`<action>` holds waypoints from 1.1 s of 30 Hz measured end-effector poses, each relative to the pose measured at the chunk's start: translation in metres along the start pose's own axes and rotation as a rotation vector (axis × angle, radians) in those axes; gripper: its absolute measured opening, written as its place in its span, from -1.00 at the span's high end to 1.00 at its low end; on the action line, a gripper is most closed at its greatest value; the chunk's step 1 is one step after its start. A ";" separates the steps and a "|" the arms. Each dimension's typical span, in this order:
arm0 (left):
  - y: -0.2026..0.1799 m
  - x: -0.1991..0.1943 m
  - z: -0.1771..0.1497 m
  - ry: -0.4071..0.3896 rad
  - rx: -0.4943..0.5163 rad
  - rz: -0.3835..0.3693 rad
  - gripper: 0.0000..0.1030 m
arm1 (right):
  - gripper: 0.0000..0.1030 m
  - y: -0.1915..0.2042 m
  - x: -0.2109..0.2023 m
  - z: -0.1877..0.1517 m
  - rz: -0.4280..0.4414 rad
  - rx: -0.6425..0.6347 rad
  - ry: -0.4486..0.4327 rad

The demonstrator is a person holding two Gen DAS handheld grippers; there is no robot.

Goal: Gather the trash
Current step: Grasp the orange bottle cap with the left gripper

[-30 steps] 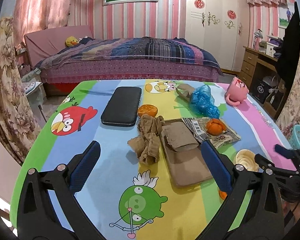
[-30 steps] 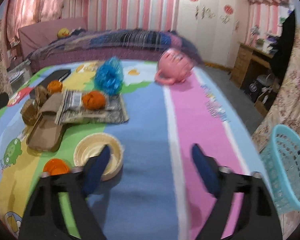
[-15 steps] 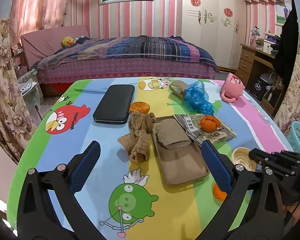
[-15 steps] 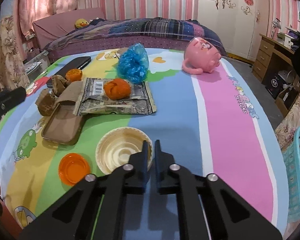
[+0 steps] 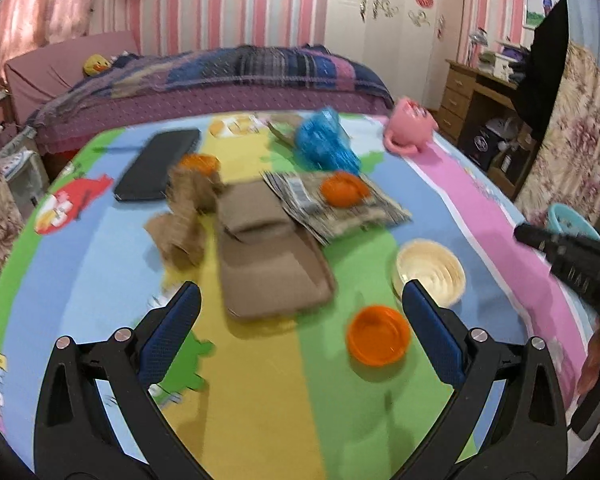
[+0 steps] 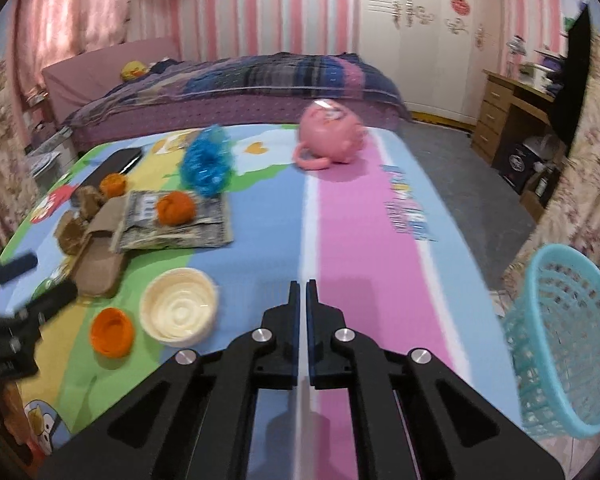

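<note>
Left gripper (image 5: 300, 304) spread wide above the near table (image 5: 260, 400), nothing between its fingers; orange lid (image 5: 379, 335) and cream bowl (image 5: 430, 272) just beside its right finger. Right gripper (image 6: 303, 292) clenched tight, empty, over the pink stripe. Brown cardboard tray (image 5: 268, 264), crumpled wrapper (image 5: 340, 208) and blue bag (image 5: 326, 146) farther back. Turquoise basket (image 6: 568, 340) off the table's right edge

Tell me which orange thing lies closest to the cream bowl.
The flat orange lid, right beside the bowl. The orange ball sits on the wrapper; the other is farther.
</note>
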State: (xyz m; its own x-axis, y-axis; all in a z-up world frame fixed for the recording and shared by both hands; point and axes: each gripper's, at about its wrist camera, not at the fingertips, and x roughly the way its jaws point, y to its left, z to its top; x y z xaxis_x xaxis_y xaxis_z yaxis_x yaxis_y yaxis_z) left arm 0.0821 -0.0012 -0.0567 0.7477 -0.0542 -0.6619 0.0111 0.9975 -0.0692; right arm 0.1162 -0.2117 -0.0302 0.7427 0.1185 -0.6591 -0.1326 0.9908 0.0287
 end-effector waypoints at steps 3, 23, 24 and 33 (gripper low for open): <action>-0.006 0.007 -0.006 0.039 -0.026 -0.054 -0.89 | 0.93 -0.011 -0.001 -0.001 -0.028 0.018 0.000; -0.040 0.022 -0.022 0.113 0.113 -0.087 0.23 | -0.40 -0.028 -0.007 -0.010 -0.118 0.077 -0.049; -0.039 0.022 -0.022 0.114 0.111 -0.091 0.23 | -0.40 -0.027 -0.009 -0.009 -0.119 0.071 -0.055; -0.017 0.004 -0.004 0.048 0.088 -0.069 0.24 | -0.72 -0.004 -0.008 -0.012 -0.088 0.010 -0.071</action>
State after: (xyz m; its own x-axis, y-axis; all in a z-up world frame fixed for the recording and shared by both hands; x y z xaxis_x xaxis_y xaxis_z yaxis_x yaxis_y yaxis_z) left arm 0.0822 -0.0183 -0.0609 0.7106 -0.1232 -0.6927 0.1217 0.9912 -0.0515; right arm 0.1034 -0.2174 -0.0340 0.7958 0.0348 -0.6046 -0.0585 0.9981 -0.0195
